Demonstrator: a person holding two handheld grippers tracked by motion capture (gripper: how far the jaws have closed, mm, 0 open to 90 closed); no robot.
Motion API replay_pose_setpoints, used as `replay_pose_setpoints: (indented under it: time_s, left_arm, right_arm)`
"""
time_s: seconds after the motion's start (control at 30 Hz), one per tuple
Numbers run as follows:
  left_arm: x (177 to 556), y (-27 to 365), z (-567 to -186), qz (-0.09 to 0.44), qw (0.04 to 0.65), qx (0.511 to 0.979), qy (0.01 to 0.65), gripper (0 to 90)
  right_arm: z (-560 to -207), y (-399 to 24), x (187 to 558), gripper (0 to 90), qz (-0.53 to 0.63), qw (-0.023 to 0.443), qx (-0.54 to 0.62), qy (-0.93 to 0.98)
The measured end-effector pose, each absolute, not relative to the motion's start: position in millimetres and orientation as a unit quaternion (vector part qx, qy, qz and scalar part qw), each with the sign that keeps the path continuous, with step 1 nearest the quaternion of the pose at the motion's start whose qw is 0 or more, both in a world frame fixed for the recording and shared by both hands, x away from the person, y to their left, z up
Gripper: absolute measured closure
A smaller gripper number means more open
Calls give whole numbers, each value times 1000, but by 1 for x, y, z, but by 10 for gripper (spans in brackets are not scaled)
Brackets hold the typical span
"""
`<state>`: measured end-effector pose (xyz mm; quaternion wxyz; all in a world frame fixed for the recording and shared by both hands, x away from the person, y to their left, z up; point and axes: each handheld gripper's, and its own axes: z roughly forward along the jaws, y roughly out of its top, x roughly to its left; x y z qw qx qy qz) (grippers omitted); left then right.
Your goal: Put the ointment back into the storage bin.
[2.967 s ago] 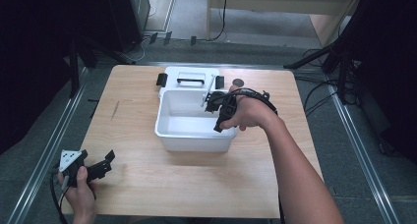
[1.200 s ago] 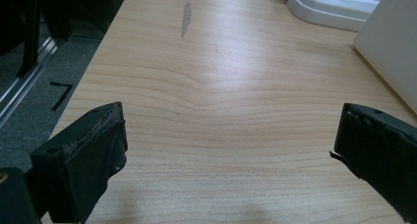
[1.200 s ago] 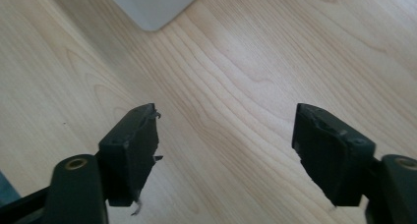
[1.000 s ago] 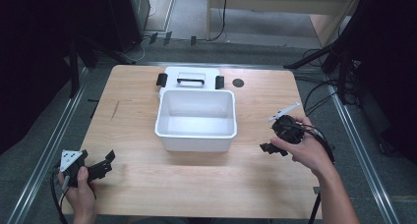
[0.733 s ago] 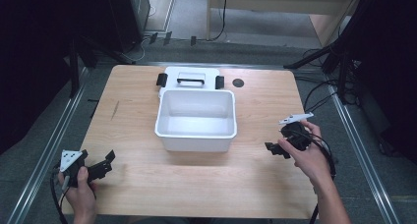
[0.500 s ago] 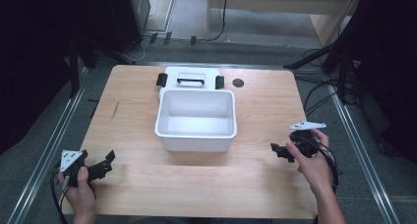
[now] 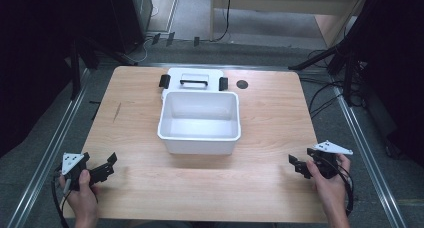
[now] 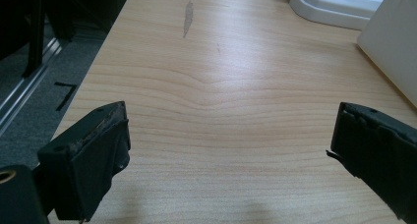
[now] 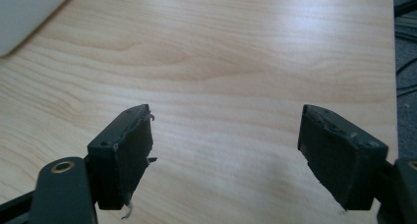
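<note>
A white plastic bin (image 7: 200, 123) stands open and empty at the middle of the wooden table (image 7: 270, 113). Behind it lies its white lid (image 7: 192, 80) with a handle and two black latches. My left gripper (image 7: 106, 167) rests open at the table's near left corner, held in a hand. Its jaws (image 8: 226, 155) are wide apart over bare wood. My right gripper (image 7: 296, 165) sits open at the near right edge, also in a hand. Nothing lies between its spread jaws (image 9: 223, 155). The bin's wall (image 8: 393, 42) shows at the right of the left gripper view.
A small dark round mark (image 7: 242, 84) sits on the table right of the lid. A dark streak (image 7: 116, 111) marks the wood at the left. Metal rails and cables run along the floor on both sides of the table.
My right gripper has drawn back from over the bin to the near right edge of the table. The left gripper has stayed where it was.
</note>
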<state>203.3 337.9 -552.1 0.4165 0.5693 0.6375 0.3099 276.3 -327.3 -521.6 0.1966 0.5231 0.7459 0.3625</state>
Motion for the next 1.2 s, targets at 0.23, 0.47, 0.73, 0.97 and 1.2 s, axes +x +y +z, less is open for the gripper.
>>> replay_pose_setpoints:
  time_s: [0.23, 0.47, 0.73, 0.97, 1.2]
  left_arm:
    - [202, 337, -552, 319, 413, 566, 638, 0]
    - [202, 336, -552, 325, 409, 564, 640, 0]
    - [202, 336, -552, 324, 409, 564, 640, 0]
    - [202, 336, -552, 324, 410, 564, 639, 0]
    - [203, 336, -552, 323, 408, 566, 640, 0]
  right_arm:
    - [-537, -342, 258, 207, 373, 208, 537, 727]
    - [-544, -352, 242, 203, 389, 218, 542, 712]
    - [-546, -361, 224, 203, 398, 231, 544, 701]
    - [-548, -365, 215, 205, 405, 236, 549, 692]
    - [-548, -354, 212, 198, 382, 261, 539, 704]
